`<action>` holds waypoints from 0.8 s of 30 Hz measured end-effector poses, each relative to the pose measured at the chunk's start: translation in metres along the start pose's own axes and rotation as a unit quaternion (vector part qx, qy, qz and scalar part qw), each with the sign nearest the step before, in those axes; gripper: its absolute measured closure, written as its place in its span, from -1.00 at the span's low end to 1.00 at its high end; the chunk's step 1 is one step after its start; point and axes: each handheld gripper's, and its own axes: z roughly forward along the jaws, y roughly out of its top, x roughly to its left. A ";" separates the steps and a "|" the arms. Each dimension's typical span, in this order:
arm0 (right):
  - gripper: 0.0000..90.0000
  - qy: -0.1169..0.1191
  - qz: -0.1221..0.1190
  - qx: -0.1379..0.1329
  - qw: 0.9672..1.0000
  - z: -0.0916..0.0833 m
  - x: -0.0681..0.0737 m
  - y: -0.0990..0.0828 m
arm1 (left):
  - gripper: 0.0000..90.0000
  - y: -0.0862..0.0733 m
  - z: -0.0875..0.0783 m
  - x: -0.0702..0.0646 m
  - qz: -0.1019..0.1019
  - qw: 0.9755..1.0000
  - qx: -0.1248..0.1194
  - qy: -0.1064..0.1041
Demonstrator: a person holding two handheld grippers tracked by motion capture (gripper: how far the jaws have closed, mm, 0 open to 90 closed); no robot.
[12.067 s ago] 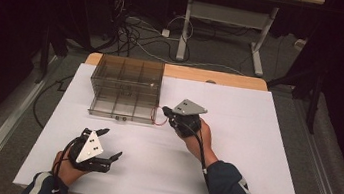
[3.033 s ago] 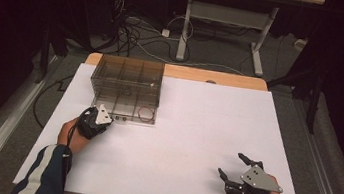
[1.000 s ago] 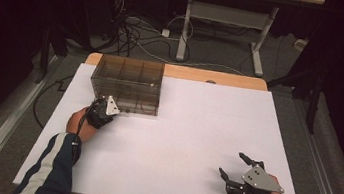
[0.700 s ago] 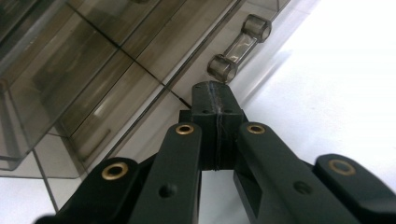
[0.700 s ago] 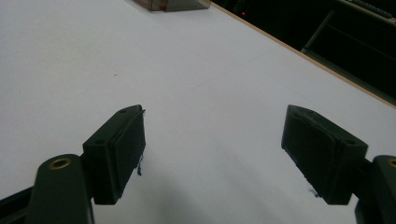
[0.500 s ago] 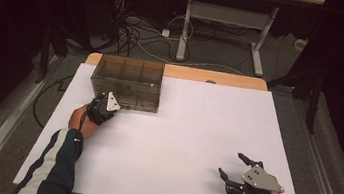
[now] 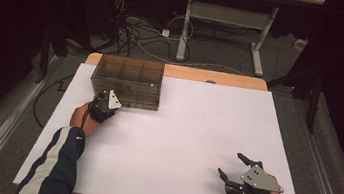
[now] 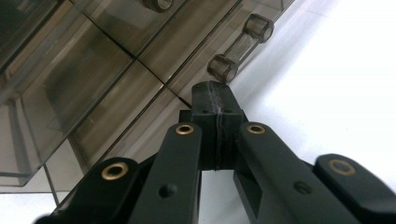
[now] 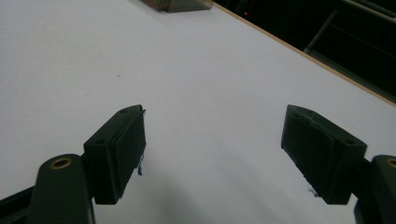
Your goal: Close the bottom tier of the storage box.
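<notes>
High view, read left to right: a left gripper (image 7: 107, 102) rests against the front lower left of a smoky clear plastic drawer box (image 7: 129, 79), which stands at the far left corner of a white table (image 7: 181, 128). Its jaws are pressed fully together with nothing between them (the left gripper view shows the two pads meeting in a seam), the tip (image 8: 215, 100) just short of a barrel-shaped drawer handle (image 8: 239, 48).

The box looks rigid, light and slick, likely to slide on the smooth top if pushed; thin walls could crack under a hard squeeze. The handle's bar seems the best place to take hold, with the jaws spread first.

Across the middle the tabletop is bare, giving wide room for a drawer to slide out toward the person. The left edge lies near the box.

At the near right corner, the right gripper (image 7: 238, 167) sits released, pads (image 9: 128, 144) well apart above the surface, close to the table's front edge.
</notes>
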 end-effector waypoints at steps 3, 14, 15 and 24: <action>-0.50 0.000 0.000 0.003 1.000 0.001 0.000 0.000 | 0.94 0.000 0.002 0.001 0.000 1.000 -0.002 0.003; -0.50 0.001 -0.001 0.003 1.000 0.000 -0.001 -0.001 | 0.94 0.001 0.005 0.001 0.005 1.000 -0.003 0.010; -0.50 0.001 -0.001 0.003 1.000 0.000 -0.001 -0.001 | 0.94 0.001 0.005 0.001 0.005 1.000 -0.003 0.011; -0.50 0.002 -0.001 0.006 1.000 0.000 0.000 -0.002 | 0.94 0.002 0.007 0.002 0.005 1.000 -0.006 0.017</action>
